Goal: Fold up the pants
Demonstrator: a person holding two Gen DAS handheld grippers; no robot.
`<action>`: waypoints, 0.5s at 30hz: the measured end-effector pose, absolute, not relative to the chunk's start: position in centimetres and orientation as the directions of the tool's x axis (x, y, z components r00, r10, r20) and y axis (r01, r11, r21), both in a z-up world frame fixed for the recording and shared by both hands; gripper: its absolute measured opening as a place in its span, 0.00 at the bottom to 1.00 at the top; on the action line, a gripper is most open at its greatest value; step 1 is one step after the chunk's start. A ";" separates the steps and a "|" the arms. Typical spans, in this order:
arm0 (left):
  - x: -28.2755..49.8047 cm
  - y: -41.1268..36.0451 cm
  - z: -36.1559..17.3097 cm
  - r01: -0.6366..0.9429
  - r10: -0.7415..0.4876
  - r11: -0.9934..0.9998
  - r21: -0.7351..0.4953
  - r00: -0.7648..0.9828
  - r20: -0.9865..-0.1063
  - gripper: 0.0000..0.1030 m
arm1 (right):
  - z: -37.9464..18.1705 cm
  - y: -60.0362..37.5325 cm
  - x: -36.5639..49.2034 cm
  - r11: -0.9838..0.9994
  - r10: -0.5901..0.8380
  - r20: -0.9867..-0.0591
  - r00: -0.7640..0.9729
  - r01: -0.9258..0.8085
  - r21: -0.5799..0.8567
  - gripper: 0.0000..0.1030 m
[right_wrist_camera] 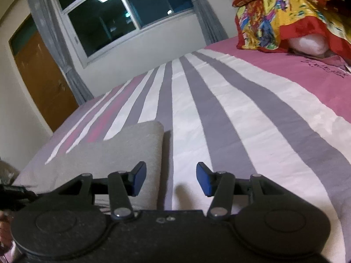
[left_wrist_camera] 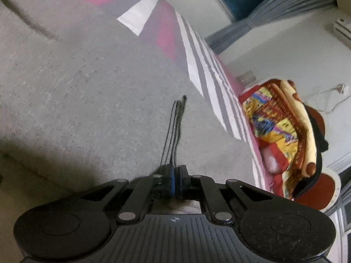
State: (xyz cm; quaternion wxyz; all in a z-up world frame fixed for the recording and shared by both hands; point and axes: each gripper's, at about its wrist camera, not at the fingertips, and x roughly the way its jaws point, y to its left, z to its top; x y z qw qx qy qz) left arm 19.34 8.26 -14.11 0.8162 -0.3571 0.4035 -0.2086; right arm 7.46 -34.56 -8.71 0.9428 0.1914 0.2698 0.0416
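We see the left tongs (left_wrist_camera: 175, 180) pressed together, pinching the grey pants (left_wrist_camera: 87, 76) on the bed (right_wrist_camera: 241, 109). Right tongs (right_wrist_camera: 171, 178) are spread beside the pants. The bed's dark writing is unreadable.

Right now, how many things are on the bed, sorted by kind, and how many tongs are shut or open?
Grey pants: 1
Colourful folded blanket pile: 1
Things lying on the striped bed cover: 2 in total
Shut tongs: 1, the left tongs
Open tongs: 1, the right tongs
Tongs: 2 in total
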 end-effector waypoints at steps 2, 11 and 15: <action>19.5 7.8 -13.6 0.082 -0.630 0.677 -0.731 0.577 -0.519 0.05 | -8.2 -33.8 7.4 0.937 0.197 -0.479 0.855 -0.021 0.349 0.48; 20.0 9.4 -10.6 0.145 -0.588 0.726 -0.672 0.637 -0.498 0.05 | -9.3 -31.5 10.1 0.967 0.169 -0.604 0.779 -0.011 0.256 0.43; 20.7 7.4 -10.2 0.190 -0.543 0.805 -0.562 0.618 -0.569 0.05 | -8.3 -30.9 9.1 0.957 0.233 -0.522 0.821 -0.098 0.273 0.49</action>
